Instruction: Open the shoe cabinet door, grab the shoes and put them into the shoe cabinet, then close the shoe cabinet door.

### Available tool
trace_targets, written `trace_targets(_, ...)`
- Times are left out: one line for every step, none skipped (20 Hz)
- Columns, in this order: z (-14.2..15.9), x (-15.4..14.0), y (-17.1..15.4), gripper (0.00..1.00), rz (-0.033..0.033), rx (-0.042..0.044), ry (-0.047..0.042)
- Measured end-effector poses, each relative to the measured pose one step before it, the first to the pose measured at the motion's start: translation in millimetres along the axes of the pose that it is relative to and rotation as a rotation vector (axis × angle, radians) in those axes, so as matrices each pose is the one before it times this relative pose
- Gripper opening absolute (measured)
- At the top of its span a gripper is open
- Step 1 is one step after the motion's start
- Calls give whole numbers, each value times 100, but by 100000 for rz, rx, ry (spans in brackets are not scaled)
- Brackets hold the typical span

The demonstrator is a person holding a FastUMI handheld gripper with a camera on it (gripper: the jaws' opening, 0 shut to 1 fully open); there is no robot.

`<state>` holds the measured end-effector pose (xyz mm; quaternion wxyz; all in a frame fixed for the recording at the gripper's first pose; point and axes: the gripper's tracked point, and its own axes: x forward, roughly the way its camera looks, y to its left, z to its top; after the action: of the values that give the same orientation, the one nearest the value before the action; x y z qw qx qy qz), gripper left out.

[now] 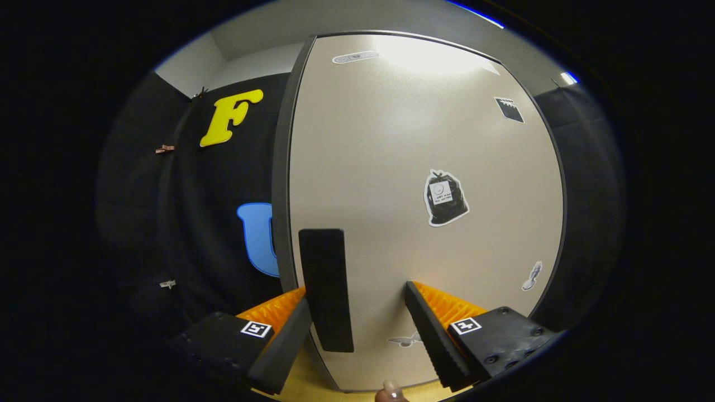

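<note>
The hand-held gripper (357, 304) is right up against the shoe cabinet door (424, 167), its fingers spread wide with nothing pinched between them. The dark vertical handle (327, 290) stands in the gap, hard by the left finger (285, 346), while the right finger (433, 335) sits well clear of it over bare door panel. From here the door looks shut, or very nearly so, its dark edge running up the left side next to the black cloth wall. No shoes in sight from this angle, so I can't say whether they're inside yet or waiting somewhere else.

Now the risks. The handle sits off-centre in the gap, so if the fingers close, the left one meets it first and may shove it sideways or skid off that smooth strip. A shallow bite means a slip as soon as there's a pull. Stickers (445, 198) dot the panel, and a scraping fingertip could catch one. And there's a fingertip (391, 393) of the person low by the door's bottom edge, which could get nipped if the door swings.
</note>
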<state>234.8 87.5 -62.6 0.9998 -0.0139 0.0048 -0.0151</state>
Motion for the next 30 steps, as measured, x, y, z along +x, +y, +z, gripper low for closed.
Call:
trace_targets(370, -741, 131, 100, 871, -188, -1485)
trace_targets(382, -693, 49, 100, 661, -157, -1600)
trace_targets(378, -787, 132, 100, 938, 19, -651)
trace_targets(170, -659, -11, 100, 642, 136, 184)
trace_targets(99, -752, -127, 99, 397, 382, 673)
trace_targets(160, -832, -91, 100, 654, 582, 428)
trace_targets(274, -966, -228, 100, 560, 583, -131)
trace_targets(310, -974, -205, 100, 722, 773, -471)
trace_targets(307, -1051, -283, 100, 685, 623, -186)
trace_targets(358, -994, -422, 99, 290, -11, -46)
trace_targets(446, -1185, -650, 100, 365, -164, -14)
trace_targets(308, -966, -492, 100, 664, -233, -1)
trace_targets(476, -1169, -668, 100, 1045, -208, -189)
trace_targets(422, -1168, -585, 99, 1890, -158, -169)
trace_targets(507, -1309, -883, 100, 1790, -72, -168)
trace_targets(269, -1000, -852, 99, 1511, 55, 96)
trace_targets(332, -1162, -969, 99, 1614, 159, 161)
trace_targets(351, -1141, -843, 99, 1946, 374, 49)
trace_targets(250, -1105, -951, 99, 1706, 339, -9)
trace_targets(424, -1191, -1118, 99, 1475, -90, -465)
trace_targets(278, -987, -773, 99, 1591, -309, -353)
trace_targets(159, -1387, -1141, 99, 1260, -692, 403)
trace_targets(204, -1314, -1073, 99, 558, -1033, 606)
trace_targets(213, -1080, -871, 99, 209, -746, 560)
trace_targets(151, -974, -750, 99, 49, -164, 367)
trace_targets(141, -865, -674, 99, -343, 503, 53)
trace_targets(318, -705, -707, 99, -781, 1043, -636)
trace_targets(311, -692, -553, 99, -494, 1131, -938)
trace_targets(374, -574, -590, 99, -844, 785, -1349)
trace_targets(351, -444, -658, 99, -1373, 258, -1217)
